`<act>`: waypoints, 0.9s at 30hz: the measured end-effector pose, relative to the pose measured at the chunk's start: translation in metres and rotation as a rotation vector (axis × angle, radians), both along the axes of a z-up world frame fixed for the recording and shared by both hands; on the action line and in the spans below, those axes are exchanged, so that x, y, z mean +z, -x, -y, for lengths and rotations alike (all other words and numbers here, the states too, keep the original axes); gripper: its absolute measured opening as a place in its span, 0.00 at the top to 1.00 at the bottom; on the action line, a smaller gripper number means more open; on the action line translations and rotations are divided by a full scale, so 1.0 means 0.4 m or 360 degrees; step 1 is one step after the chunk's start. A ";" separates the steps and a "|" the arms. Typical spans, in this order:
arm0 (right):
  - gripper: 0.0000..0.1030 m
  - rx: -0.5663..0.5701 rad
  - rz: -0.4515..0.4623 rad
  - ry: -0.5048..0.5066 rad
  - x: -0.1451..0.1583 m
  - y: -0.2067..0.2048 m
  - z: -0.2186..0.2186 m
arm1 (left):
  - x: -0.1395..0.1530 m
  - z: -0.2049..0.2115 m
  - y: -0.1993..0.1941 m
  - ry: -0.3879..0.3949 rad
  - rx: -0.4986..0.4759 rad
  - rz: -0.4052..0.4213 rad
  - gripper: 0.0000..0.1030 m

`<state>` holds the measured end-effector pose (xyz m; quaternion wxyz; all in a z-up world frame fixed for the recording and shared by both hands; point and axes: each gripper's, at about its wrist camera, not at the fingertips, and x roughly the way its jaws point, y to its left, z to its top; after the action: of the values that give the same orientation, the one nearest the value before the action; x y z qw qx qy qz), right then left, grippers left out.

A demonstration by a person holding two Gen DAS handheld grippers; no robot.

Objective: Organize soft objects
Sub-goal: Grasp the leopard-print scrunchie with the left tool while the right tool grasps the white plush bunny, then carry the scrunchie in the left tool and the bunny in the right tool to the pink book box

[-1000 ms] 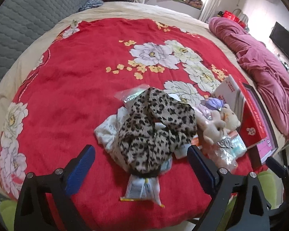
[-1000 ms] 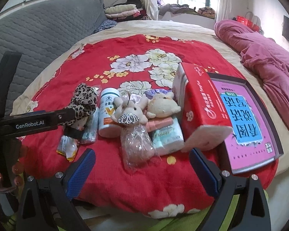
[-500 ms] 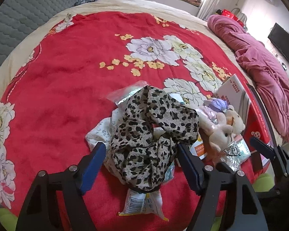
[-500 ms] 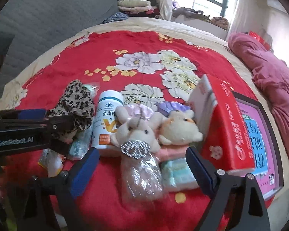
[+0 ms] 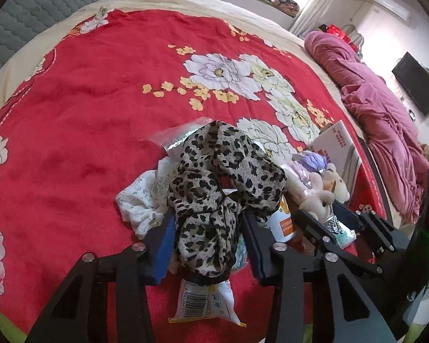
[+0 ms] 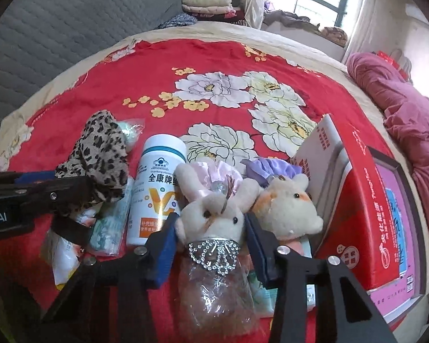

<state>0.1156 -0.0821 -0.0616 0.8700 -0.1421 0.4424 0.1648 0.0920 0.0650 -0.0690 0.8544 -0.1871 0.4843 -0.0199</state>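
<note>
Directly between the blue pads of each gripper lies one soft thing, so both grasps turn on a short closing, not on any further reach. The crumpled leopard-print fabric garment sits heaped at the near edge of the red floral plush blanket, on top of a white floral cloth and a white barcoded sachet; its bulk runs away from the camera, roughly along the fingers of the left gripper. That gripper's jaws are partly spread, flanking the lower fold of the garment; the pads look to be at or just against the fabric, but whether they already press it cannot be told.

Just to the right, the cream plush bunny with a rhinestone bow and clear wrapper lies with its head away from the right gripper and its wrapper trailing back between the fingers. These jaws are likewise partly spread, one pad on each side of the bunny's neck, close to the plush but not visibly squeezing it. A cream teddy with orange cheeks touches the bunny on the right, and a white vitamin bottle with an orange label lies just beside it on the left, so the closing pads could likely catch a neighbour.
</note>
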 end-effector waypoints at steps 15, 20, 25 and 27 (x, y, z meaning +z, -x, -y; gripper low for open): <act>0.59 0.0025 0.0073 -0.0274 0.106 0.059 0.047 | 0.064 0.004 0.033 0.0026 -0.0031 0.0130 0.87; 0.59 0.0014 0.0125 -0.0302 0.146 0.069 0.062 | 0.102 0.015 0.047 -0.0030 -0.0027 0.0159 0.87; 0.59 -0.0003 0.0160 -0.0317 0.177 0.080 0.079 | 0.141 0.034 0.059 -0.0054 -0.0046 0.0198 0.87; 0.59 -0.0017 0.0163 -0.0328 0.189 0.083 0.090 | 0.157 0.045 0.063 -0.0073 -0.0053 0.0206 0.87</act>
<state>0.0823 -0.1180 0.0139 0.9024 -0.0577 0.3787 0.1974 0.0668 0.0468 -0.0061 0.8875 -0.1578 0.4314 -0.0351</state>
